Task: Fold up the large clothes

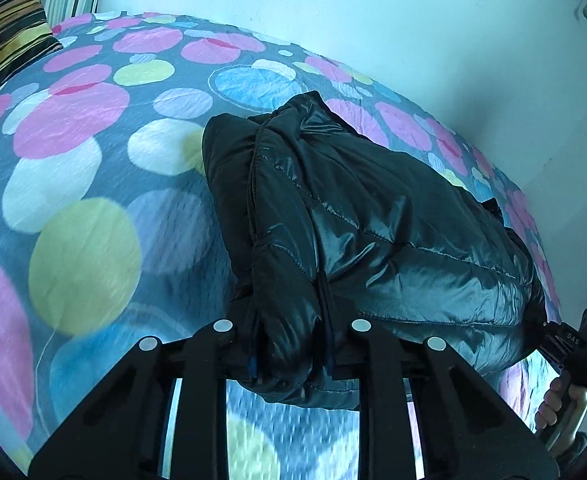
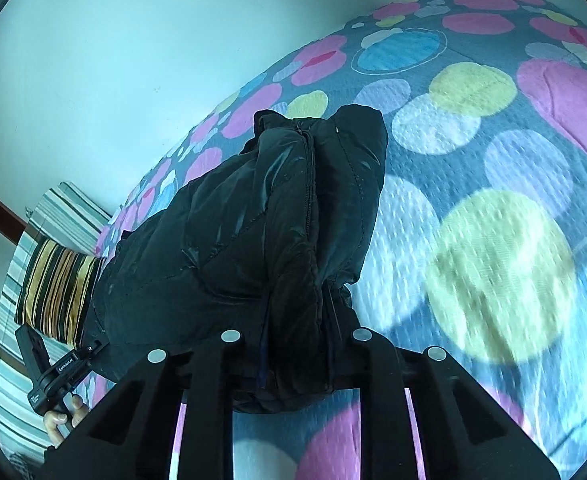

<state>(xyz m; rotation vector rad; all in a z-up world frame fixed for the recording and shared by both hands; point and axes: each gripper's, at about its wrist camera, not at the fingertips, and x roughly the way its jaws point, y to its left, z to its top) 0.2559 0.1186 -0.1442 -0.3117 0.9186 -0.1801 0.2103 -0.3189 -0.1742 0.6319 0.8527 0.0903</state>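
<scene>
The black puffer jacket (image 1: 373, 220) lies bunched on the spotted bedspread (image 1: 73, 160); left gripper (image 1: 289, 356) and right gripper (image 2: 293, 360) each pinch its edge; a striped pillow (image 2: 57, 292) sits beyond, beside the wall (image 1: 373, 20).

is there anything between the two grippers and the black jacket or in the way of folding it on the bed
Nothing visible. The left gripper and right gripper are each already clamped on an edge of the black puffer jacket. The spotted bedspread around it is bare; the striped pillow lies at the far end.
</scene>
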